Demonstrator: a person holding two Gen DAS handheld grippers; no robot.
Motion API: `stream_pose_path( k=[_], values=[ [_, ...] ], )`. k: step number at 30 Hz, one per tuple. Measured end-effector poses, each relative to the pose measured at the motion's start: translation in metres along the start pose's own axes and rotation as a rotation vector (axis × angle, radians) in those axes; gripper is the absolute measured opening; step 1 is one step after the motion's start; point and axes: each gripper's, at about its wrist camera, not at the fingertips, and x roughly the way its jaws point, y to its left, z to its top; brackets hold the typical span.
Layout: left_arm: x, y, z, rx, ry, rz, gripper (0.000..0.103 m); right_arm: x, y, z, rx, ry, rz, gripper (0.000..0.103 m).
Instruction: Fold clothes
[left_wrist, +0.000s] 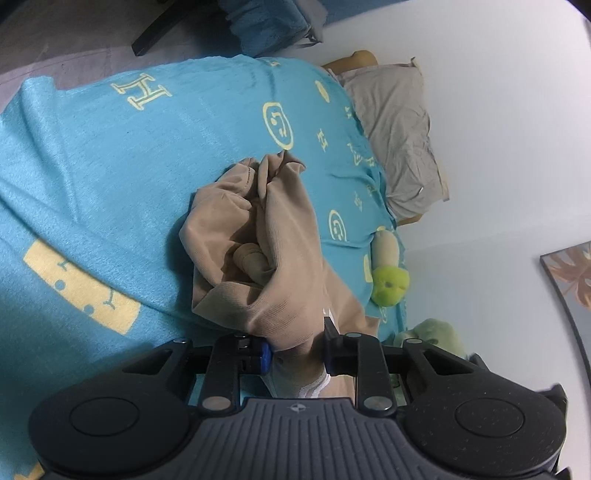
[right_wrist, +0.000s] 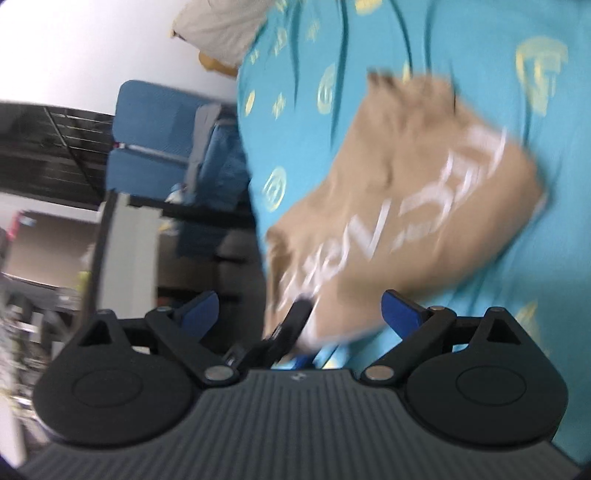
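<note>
A tan garment with white lettering lies bunched on a turquoise blanket with yellow symbols. My left gripper is shut on a fold of the tan garment at its near end. In the blurred right wrist view the garment lies spread with the white lettering up. My right gripper is open just in front of the garment's near edge, holding nothing. The left gripper's black finger pokes in between its blue pads at the garment's corner.
A grey pillow lies at the blanket's far end by the white wall. A green and tan plush toy lies at the blanket's right edge. A blue chair and dark furniture stand left of the bed.
</note>
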Motion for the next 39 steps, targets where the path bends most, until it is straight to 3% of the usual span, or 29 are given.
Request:
stream_pose_path(
  k=[5, 13, 14, 15, 17, 19, 20, 21, 24, 26, 32, 34, 37, 39],
  values=[
    [0.0, -0.002, 0.002, -0.015, -0.013, -0.03, 0.024, 0.023, -0.029, -0.009, 0.211, 0.055, 0.053, 0.097],
    [-0.004, -0.01, 0.003, 0.008, -0.048, -0.061, 0.022, 0.022, -0.052, 0.004, 0.276, -0.132, -0.061, 0.095],
    [-0.006, -0.008, 0.003, 0.004, -0.047, -0.06, 0.022, 0.02, -0.055, 0.005, 0.283, -0.156, -0.074, 0.091],
    [-0.004, -0.006, 0.003, -0.006, -0.042, -0.058, 0.022, 0.019, -0.057, 0.007, 0.291, -0.18, -0.088, 0.076],
    [-0.001, -0.004, 0.004, -0.028, -0.032, -0.052, 0.022, 0.016, -0.062, 0.01, 0.305, -0.227, -0.116, 0.06],
    [0.003, 0.001, 0.006, -0.051, -0.016, -0.048, 0.024, 0.014, -0.061, 0.011, 0.273, -0.248, -0.153, 0.037],
    [0.005, 0.004, 0.006, -0.061, -0.006, -0.04, 0.026, 0.013, -0.058, 0.012, 0.243, -0.251, -0.17, 0.033],
    [0.007, 0.006, 0.006, -0.074, 0.004, -0.027, 0.035, 0.013, -0.054, 0.012, 0.207, -0.251, -0.184, 0.029],
    [0.017, 0.015, 0.008, -0.108, 0.05, -0.024, 0.069, 0.012, -0.048, 0.013, 0.146, -0.257, -0.182, 0.021],
    [0.024, 0.022, 0.01, -0.113, 0.081, -0.015, 0.075, 0.01, -0.044, 0.015, 0.116, -0.267, -0.172, 0.02],
    [0.032, 0.039, 0.018, -0.191, 0.051, -0.035, 0.066, 0.002, -0.029, 0.019, 0.049, -0.29, -0.136, 0.018],
    [0.032, 0.044, 0.023, -0.215, 0.037, -0.043, 0.05, -0.001, -0.023, 0.018, 0.03, -0.293, -0.123, 0.018],
    [0.025, 0.043, 0.025, -0.199, 0.012, -0.068, 0.035, -0.008, -0.015, 0.013, -0.009, -0.299, -0.118, 0.017],
    [0.02, 0.034, 0.027, -0.174, -0.003, -0.099, 0.031, -0.016, -0.01, 0.009, -0.026, -0.308, -0.114, 0.017]
  ],
)
